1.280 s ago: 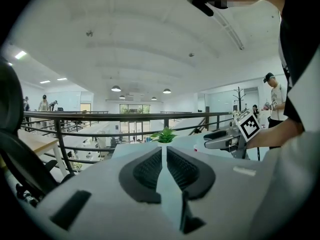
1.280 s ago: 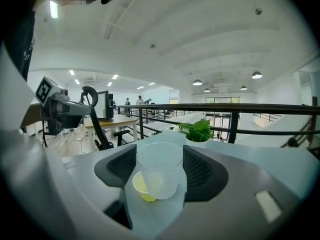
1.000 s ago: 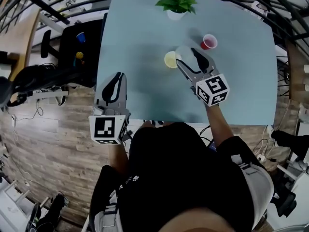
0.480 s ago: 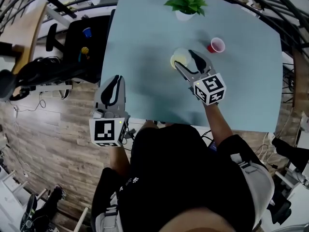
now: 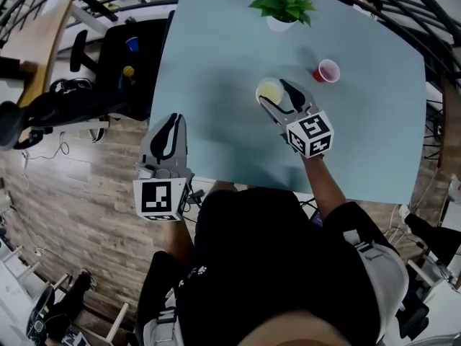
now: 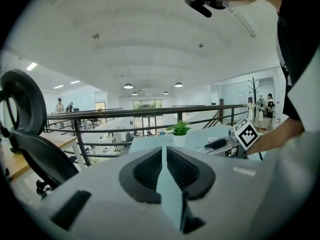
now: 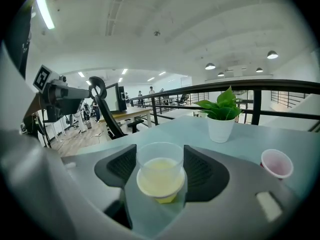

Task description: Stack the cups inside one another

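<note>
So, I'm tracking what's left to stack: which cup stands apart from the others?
The red cup, standing alone on the table. The right gripper holds the clear cup over the yellow cup.

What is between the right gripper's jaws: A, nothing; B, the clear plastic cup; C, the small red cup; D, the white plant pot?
B: the right gripper view shows the clear plastic cup between the jaws of the right gripper, just above the yellow cup.
</note>
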